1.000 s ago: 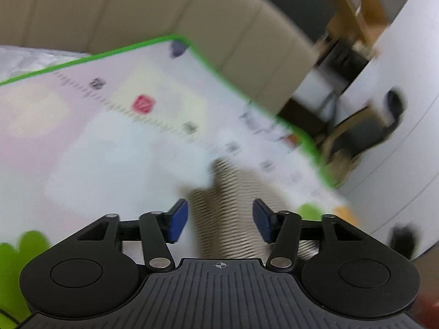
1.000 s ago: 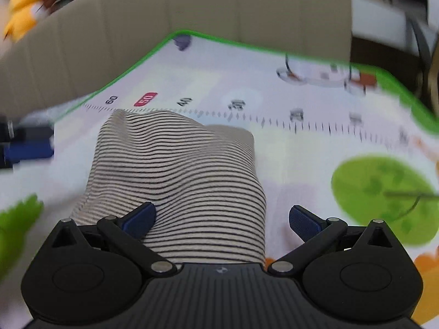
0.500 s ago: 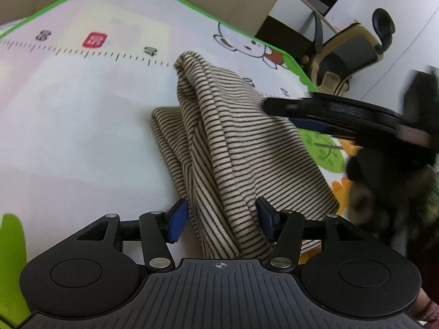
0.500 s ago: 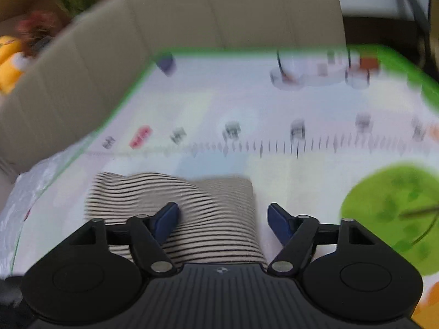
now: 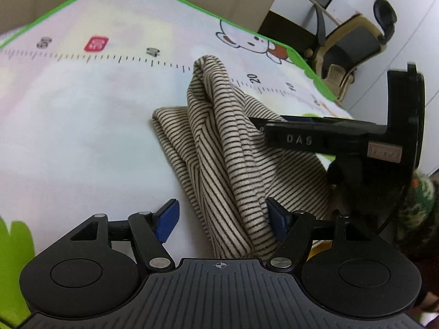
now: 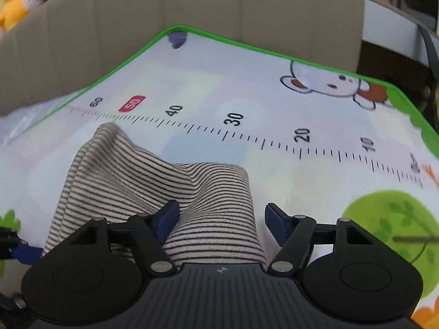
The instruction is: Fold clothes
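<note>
**Mia:** Why were the tongs so close to the shirt?

**Dad:** To grab it, I think. At the bottom of the left view, the left gripper (image 5: 222, 215) had its blue tips spread wide, and the near end of the striped shirt (image 5: 230, 164) ran down between them. One tip looked right against the cloth, but nothing was pinched.

**Mia:** And the other one?

**Dad:** The right gripper (image 6: 221, 218) was spread open too. The shirt (image 6: 153, 192) bunched up under it at the lower left of its view. Its left tip touched a wrinkle. It held nothing.

**Mia:** Where was the shirt?

**Dad:** Lying in a heap on the play mat (image 5: 68, 137), part folded, with a tall bump in the middle of the left view.

**Mia:** Was there room to move?

**Dad:** Lots. Bare mat lay to the left of the shirt, and more beyond it, up to the ruler marks (image 6: 247, 134) and the bear picture (image 6: 326, 82). Farther back was the green edge (image 6: 219, 37), then the beige sofa (image 6: 192, 5). At the upper right of the left view stood an office chair (image 5: 356, 41), well off the mat.
</note>
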`<state>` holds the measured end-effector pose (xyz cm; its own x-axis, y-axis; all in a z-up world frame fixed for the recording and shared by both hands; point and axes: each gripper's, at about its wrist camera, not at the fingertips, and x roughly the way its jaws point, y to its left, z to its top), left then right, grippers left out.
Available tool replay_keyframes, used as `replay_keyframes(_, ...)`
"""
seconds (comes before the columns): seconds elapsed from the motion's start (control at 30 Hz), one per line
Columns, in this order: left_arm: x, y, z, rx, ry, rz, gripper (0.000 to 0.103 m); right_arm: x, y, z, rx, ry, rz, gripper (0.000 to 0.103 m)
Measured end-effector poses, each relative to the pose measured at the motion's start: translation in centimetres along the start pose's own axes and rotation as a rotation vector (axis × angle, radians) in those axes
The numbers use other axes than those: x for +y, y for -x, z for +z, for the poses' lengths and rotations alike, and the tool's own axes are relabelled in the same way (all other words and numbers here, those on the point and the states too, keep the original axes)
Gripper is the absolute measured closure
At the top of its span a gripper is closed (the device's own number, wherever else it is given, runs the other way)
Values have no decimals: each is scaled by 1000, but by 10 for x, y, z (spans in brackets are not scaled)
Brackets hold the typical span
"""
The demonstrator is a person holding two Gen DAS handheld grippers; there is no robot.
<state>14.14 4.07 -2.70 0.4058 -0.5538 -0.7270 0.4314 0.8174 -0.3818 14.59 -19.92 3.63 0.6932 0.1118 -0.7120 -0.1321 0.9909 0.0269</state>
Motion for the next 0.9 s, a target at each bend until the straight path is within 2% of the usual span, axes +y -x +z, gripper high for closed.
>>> replay_keyframes(0.13,0,0,-1,-2,2,17,21,6,1,4,11,37,-22,32)
replay_keyframes(0.33,0,5,-4,-12,9,38,19,6,13,10,9,-45,-13,30)
replay_keyframes(0.5,4,8,-5,-18,32,26,18,-2,39,0,-13,-104,21,21)
replay_keyframes(0.67,6,5,-3,-15,43,28,12,-12,50,-19,-5,-152,41,19)
replay_keyframes(0.73,6,5,-2,-17,44,33,10,-3,59,-26,-63,-75,5,28)
replay_keyframes(0.77,6,5,-2,-18,44,36,10,4,65,-28,-93,-21,3,40)
replay_keyframes(0.8,6,7,-1,-23,45,40,10,14,72,-28,-122,47,14,47)
replay_keyframes(0.83,6,11,0,-33,47,43,10,22,76,-29,-138,88,35,50)
replay_keyframes(0.9,10,21,1,-65,67,47,11,36,84,-27,-147,137,88,50)
